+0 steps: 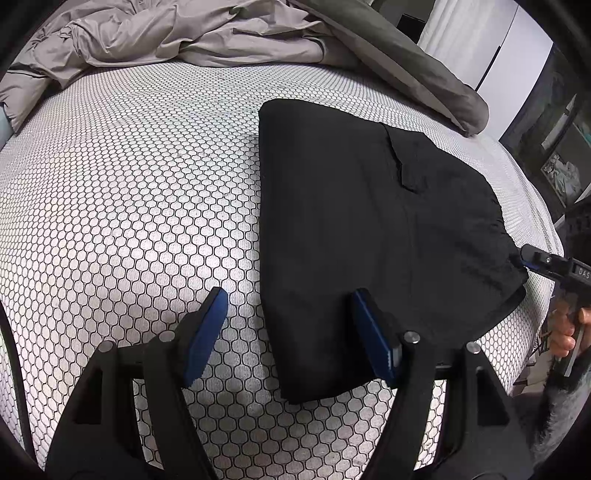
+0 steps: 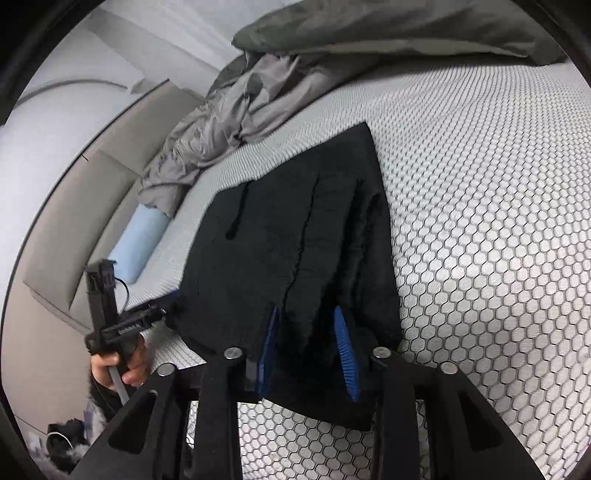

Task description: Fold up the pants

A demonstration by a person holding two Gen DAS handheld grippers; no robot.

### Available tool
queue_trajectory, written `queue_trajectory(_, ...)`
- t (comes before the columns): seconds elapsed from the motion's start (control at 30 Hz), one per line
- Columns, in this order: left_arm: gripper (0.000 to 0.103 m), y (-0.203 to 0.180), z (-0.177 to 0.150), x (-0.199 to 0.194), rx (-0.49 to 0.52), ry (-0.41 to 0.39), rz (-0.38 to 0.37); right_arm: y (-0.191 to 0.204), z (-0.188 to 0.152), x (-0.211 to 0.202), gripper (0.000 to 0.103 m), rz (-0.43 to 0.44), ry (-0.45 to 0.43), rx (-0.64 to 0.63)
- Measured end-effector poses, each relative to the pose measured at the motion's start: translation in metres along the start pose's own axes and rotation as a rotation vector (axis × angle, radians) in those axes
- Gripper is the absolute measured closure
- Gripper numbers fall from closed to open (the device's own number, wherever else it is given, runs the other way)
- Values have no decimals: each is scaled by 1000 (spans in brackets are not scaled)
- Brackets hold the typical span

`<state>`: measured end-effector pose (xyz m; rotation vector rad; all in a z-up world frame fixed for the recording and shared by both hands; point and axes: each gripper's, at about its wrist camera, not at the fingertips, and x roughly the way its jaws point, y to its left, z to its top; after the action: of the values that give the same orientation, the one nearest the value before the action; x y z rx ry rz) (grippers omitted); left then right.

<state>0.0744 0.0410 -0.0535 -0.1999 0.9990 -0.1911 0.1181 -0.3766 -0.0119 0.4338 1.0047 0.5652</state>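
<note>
The black pants [image 1: 369,229] lie folded into a thick, roughly rectangular stack on the bed [image 1: 129,192], near its front right corner. Several layers show along one long side [image 2: 373,236]. A pocket flap [image 1: 406,162] and a straight seam mark the top layer. The gathered waistband [image 1: 495,236] faces the bed's right edge, slightly puckered.

I am working in a home bedroom. A bare mattress [image 1: 129,192] with a honeycomb-patterned cover fills the view. A rumpled grey duvet [image 1: 177,33] lies bunched at its far end, and a padded beige headboard [image 2: 74,206] runs alongside.
</note>
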Motion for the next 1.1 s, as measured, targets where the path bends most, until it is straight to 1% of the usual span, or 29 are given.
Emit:
queue_trajectory(0.1, 36, -1, 0, 0, 1, 1, 3, -6, 1, -3, 64, -13, -2, 10)
queue_trajectory(0.2, 36, -1, 1, 1, 5, 3, 4, -15, 2, 5, 62, -36, 36, 30)
queue_trajectory(0.23, 36, -1, 1, 1, 5, 3, 5, -17, 2, 7, 62, -30, 44, 35)
queue_trajectory(0.27, 36, -2, 1, 1, 7, 3, 5, -18, 2, 10, 60, -4, 51, 43)
queue_trajectory(0.33, 36, -2, 1, 1, 8, 3, 6, -15, 2, 11, 59, 20, 44, 48)
queue_trajectory(0.53, 36, -4, 1, 2, 10, 3, 5, -10, 6, -4, 59, 184, -20, 52)
queue_trajectory(0.6, 36, -5, 2, 3, 9, 5, 5, -9, 5, -1, 59, 165, -9, 39)
queue_trajectory(0.7, 36, -6, 2, 3, 12, 5, 5, -11, 2, 15, 59, 82, 53, 27)
queue_trajectory(0.73, 36, -5, 1, 3, 12, 5, 5, -14, 1, 21, 61, 69, 71, 33)
queue_trajectory(0.8, 36, -5, 1, 3, 11, 5, 5, -14, 0, 27, 66, 59, 65, 29)
queue_trajectory(0.83, 36, -4, 1, 3, 8, 6, 2, -13, 0, 27, 73, 61, 58, 20)
queue_trajectory(0.87, 36, -4, 2, 3, 7, 7, 1, -11, 0, 26, 83, 67, 52, 18)
queue_trajectory(0.93, 36, -4, 2, 0, 5, -6, 8, -3, 2, 17, 86, 89, 8, 20)
queue_trajectory(1.0, 36, -4, 1, -4, 0, -21, 11, 13, 3, -2, 87, 119, -55, 0)
queue_trajectory(1.07, 36, -1, 1, -7, -9, -27, 7, 26, 0, -15, 88, 142, -70, -22)
queue_trajectory(1.1, 36, 1, 1, -7, -13, -27, 6, 32, -1, -20, 88, 136, -75, -40)
